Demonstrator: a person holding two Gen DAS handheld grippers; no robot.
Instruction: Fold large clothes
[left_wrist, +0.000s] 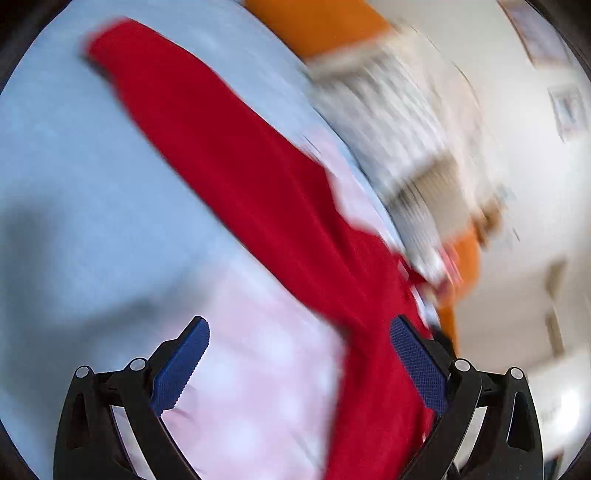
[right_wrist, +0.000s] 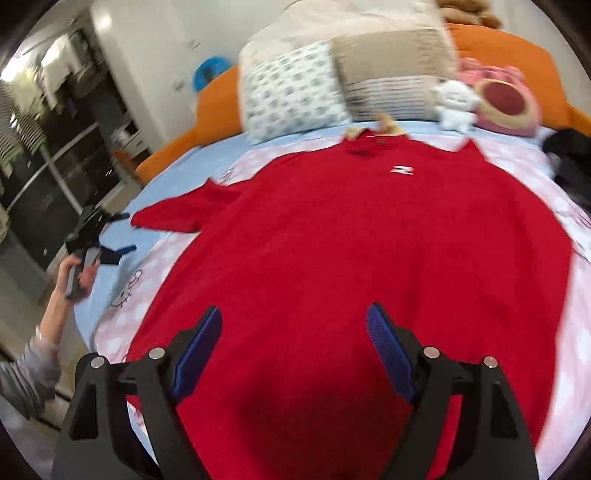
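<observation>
A large red long-sleeved shirt (right_wrist: 351, 236) lies spread flat on the bed, collar toward the pillows, a small white logo on its chest. Its left sleeve (right_wrist: 177, 212) stretches out to the side. My right gripper (right_wrist: 293, 321) is open and empty, hovering over the shirt's lower part. My left gripper (left_wrist: 299, 332) is open and empty beside the sleeve (left_wrist: 229, 155), which runs diagonally across that blurred view. The left gripper also shows in the right wrist view (right_wrist: 105, 236), held by a hand off the bed's left edge.
The bed has a light blue and pink cartoon sheet (right_wrist: 122, 291) and an orange frame (right_wrist: 184, 136). Pillows (right_wrist: 295, 96) and plush toys (right_wrist: 491, 96) sit at the head. A dark garment (right_wrist: 570, 158) lies at the right. Dark glass doors (right_wrist: 55, 147) stand left.
</observation>
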